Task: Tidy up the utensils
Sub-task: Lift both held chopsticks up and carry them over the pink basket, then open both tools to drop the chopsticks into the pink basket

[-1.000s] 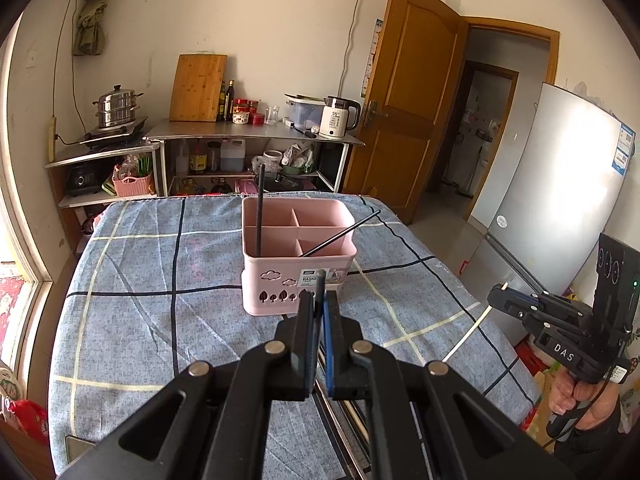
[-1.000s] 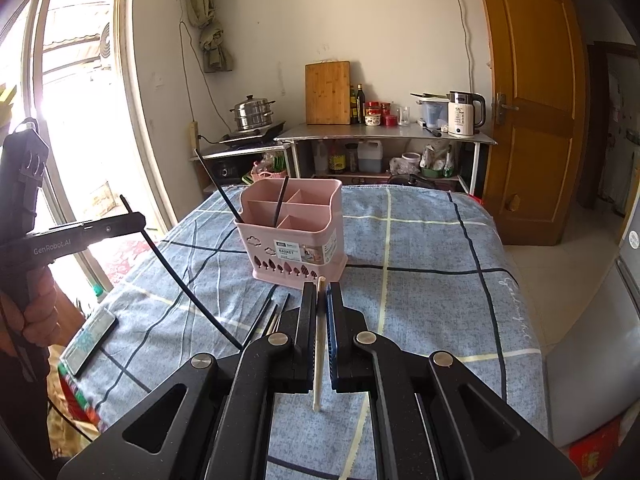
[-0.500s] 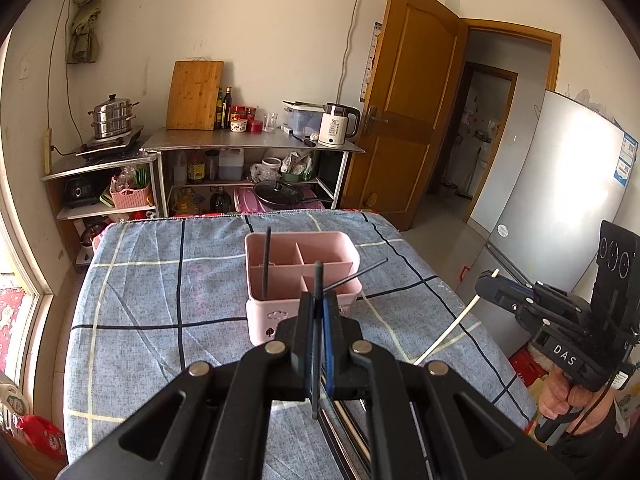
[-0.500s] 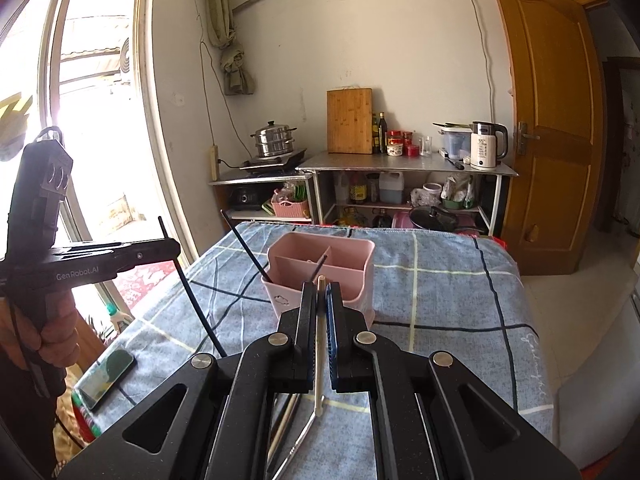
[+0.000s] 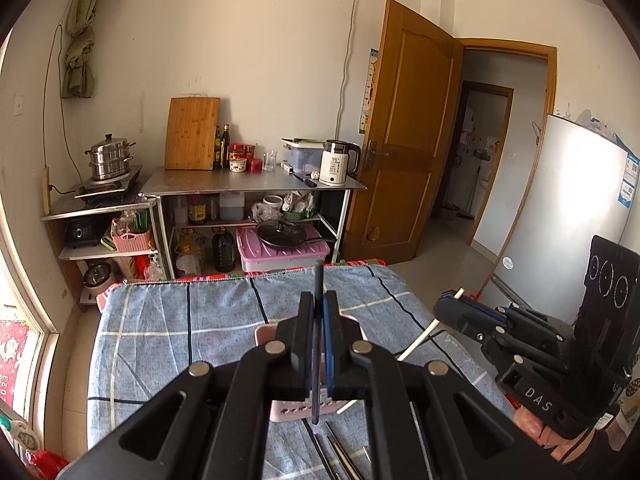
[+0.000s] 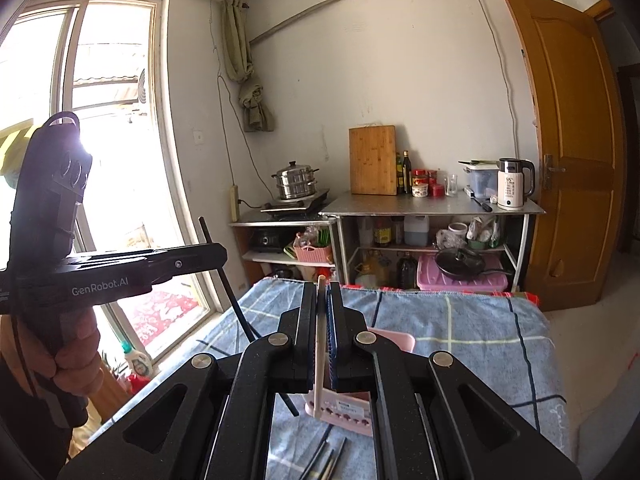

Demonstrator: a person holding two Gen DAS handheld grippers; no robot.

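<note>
Left wrist view: the left gripper point(image 5: 318, 312) pinches a thin black chopstick point(image 5: 317, 280) upright above the pink holder point(image 5: 266, 330) on the checked tablecloth point(image 5: 160, 320). Only the right wrist view shows the window point(image 6: 100, 120); there the right gripper point(image 6: 321, 300) clamps a pale chopstick point(image 6: 319, 364).

Black left gripper point(image 5: 319, 308) lettered GenRobot.AI, silver screws, blue-lined jaws, right gripper point(image 6: 321, 294) perhaps marked DAS
</note>
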